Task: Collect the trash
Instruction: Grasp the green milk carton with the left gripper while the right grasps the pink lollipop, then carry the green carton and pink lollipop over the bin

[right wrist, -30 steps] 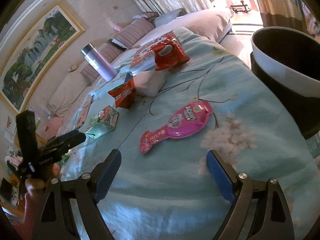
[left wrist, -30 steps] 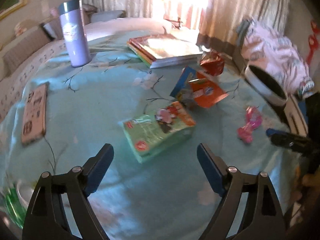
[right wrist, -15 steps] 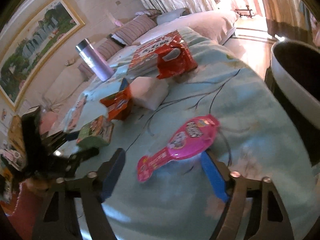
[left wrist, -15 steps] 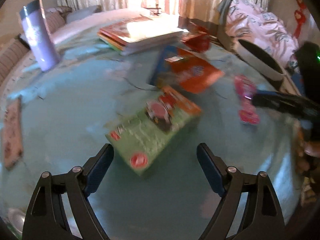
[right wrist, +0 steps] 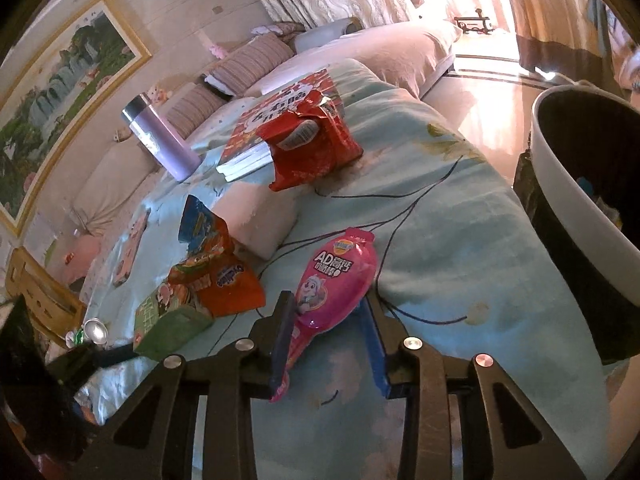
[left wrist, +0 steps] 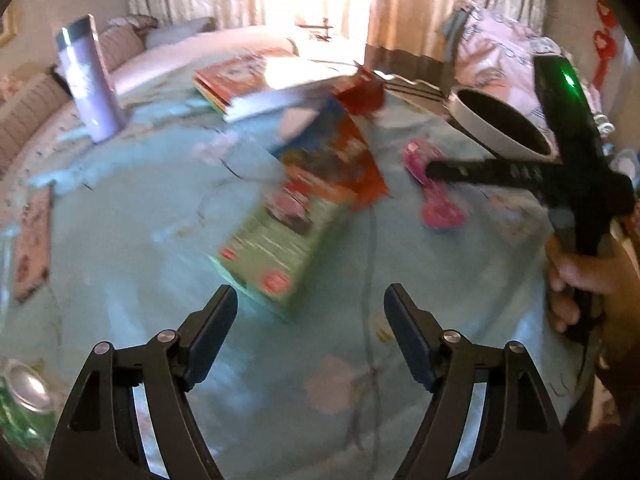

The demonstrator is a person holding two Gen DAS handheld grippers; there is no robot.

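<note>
your right gripper [right wrist: 326, 338] jaws have just been closing around the pink pouch [right wrist: 334, 280] lying on the table [right wrist: 460, 240]; firm pinch not confirmed. left gripper [left wrist: 310, 334] spread, nearing green box [left wrist: 280, 248].

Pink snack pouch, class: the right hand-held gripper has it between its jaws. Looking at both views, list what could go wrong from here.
1. The right hand-held gripper, whose jaws have just been closing, straddles only the narrow lower end of the pink snack pouch; the thin, glossy pouch could slip or flop when lifted.
2. The trash bin stands off the table edge; a loose carry might drop the pouch short.
</note>
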